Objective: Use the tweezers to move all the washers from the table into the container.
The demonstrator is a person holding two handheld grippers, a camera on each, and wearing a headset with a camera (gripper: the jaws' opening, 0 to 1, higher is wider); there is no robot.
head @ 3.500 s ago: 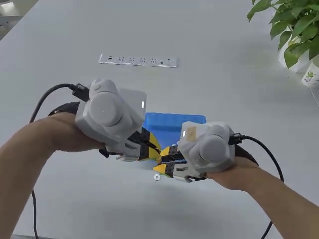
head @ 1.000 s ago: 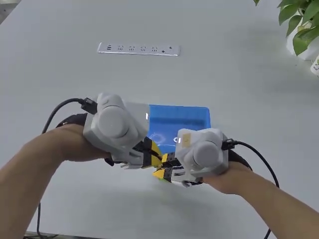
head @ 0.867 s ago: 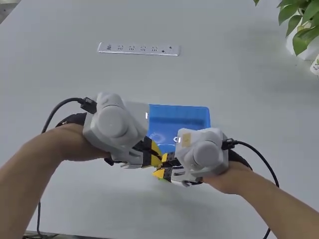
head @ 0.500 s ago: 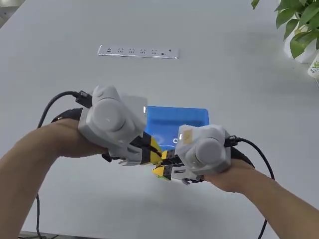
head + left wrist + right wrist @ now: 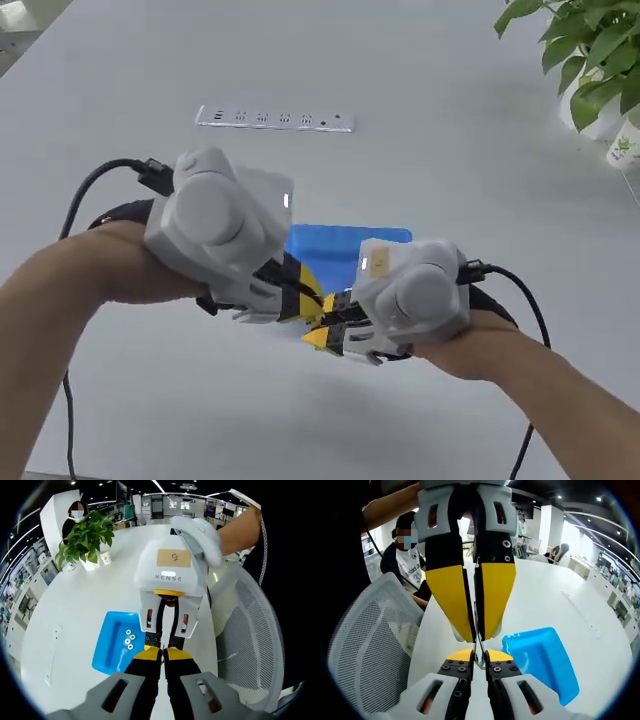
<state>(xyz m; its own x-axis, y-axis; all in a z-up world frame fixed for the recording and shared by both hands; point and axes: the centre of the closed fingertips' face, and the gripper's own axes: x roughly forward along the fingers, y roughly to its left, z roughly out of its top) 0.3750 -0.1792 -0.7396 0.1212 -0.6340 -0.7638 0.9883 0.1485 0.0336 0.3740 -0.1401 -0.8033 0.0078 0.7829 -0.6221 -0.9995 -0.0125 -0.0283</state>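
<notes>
Running lengthwise from one pair of fingers into the other, the tweezers [image 5: 479,649] show in the right gripper view as a thin metal strip, too slim to tell which end is the tip. They hang just beside the near edge of the blue container [image 5: 545,666]. The right gripper [image 5: 480,656] has its yellow-tipped fingers drawn in narrow on the strip. The left gripper [image 5: 476,630], nose to nose with it, has its fingers closed to a slit around the same strip. In the left gripper view four washers [image 5: 130,640] lie in a loose cluster on the container's floor. In the head view both grippers meet low over the container's near side, the left gripper [image 5: 305,300] slanting in from the left and the right gripper [image 5: 325,335] from the right. The white table [image 5: 450,160] carries a power strip [image 5: 275,119] well beyond them and a potted plant [image 5: 590,50] at its far right corner.
</notes>
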